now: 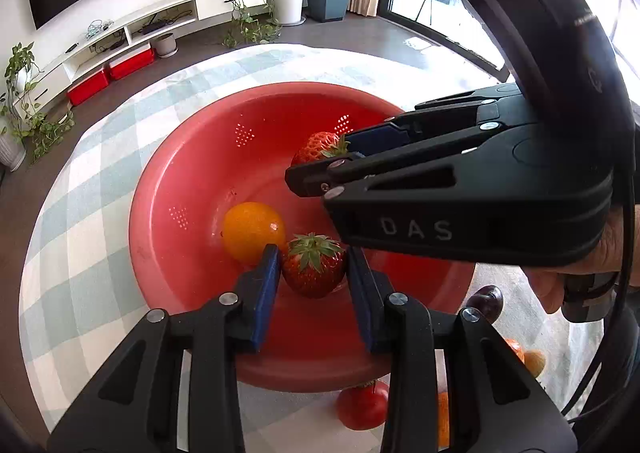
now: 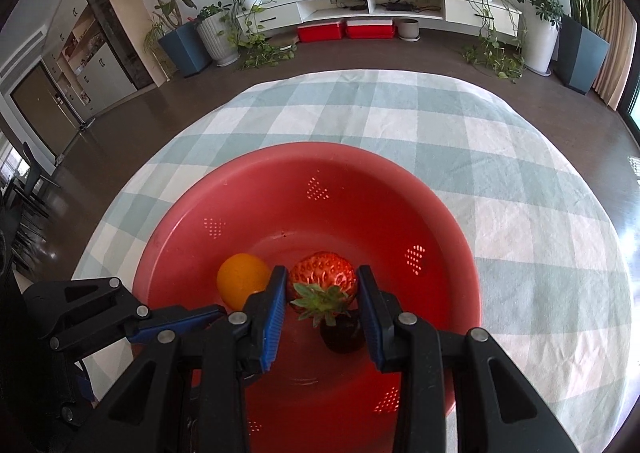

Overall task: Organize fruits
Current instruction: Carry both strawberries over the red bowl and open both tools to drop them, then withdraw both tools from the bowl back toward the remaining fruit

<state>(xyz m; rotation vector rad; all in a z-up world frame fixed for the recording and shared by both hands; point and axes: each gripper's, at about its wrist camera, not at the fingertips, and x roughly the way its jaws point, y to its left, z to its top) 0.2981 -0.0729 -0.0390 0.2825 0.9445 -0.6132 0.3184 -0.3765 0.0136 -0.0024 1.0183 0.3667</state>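
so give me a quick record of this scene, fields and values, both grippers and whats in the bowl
container: red perforated plastic bowl on checked cloth-covered table
in bowl: round orange fruit
left gripper: fingers either side of a red strawberry with green leaves, over the bowl; contact unclear
right gripper: fingers flank a second red strawberry; contact unclear
outside bowl: red tomato-like fruit by the near rim

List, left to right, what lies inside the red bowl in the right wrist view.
Round orange fruit → left blue claw pad → red strawberry with green leaves → right blue claw pad → lit patch of drain holes in the red plastic colander bowl.
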